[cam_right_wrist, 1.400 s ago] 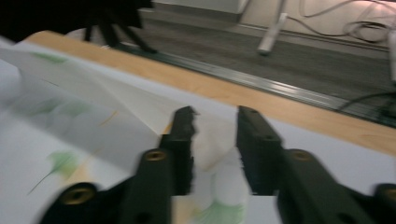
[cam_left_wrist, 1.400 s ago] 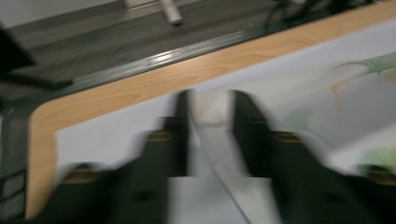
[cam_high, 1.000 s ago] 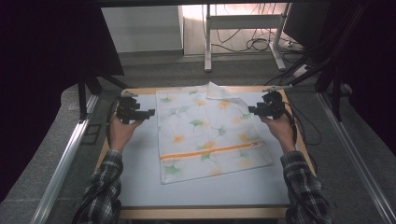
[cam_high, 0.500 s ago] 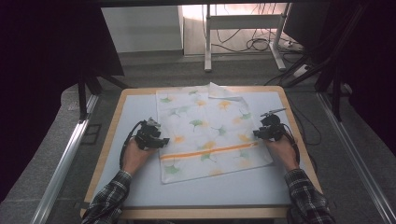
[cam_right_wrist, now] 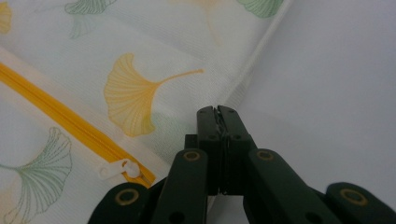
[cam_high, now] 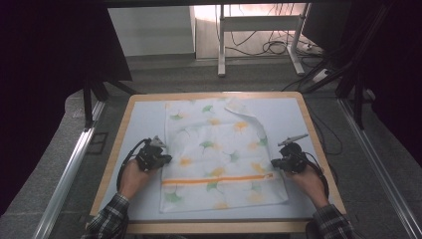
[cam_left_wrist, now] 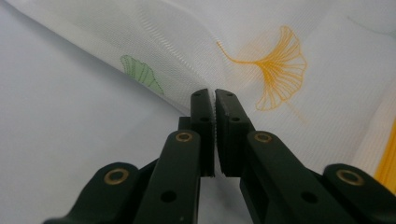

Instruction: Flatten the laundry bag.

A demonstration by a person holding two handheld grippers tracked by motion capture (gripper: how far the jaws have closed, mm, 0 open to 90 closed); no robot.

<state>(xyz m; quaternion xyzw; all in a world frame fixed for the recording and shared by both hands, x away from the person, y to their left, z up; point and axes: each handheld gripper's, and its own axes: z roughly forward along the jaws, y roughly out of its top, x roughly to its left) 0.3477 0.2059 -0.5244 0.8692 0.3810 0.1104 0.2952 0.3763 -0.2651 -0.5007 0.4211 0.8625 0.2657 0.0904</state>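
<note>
Mesh laundry bag (cam_high: 221, 154) with leaf print and orange zipper (cam_high: 219, 179) lying flat on the desk (cam_high: 298, 112). Left tongs (cam_high: 168, 159) resting at its left edge, clenched, gripping nothing. Right tongs (cam_high: 273, 163) clenched at its right edge beside the zipper pull (cam_right_wrist: 122, 169).

floor (cam_high: 164, 74): grey | white desk legs (cam_high: 221, 37) | cables (cam_high: 271, 47) | dim

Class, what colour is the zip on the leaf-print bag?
Orange-yellow zip, clearest in the right gripper view.
</note>
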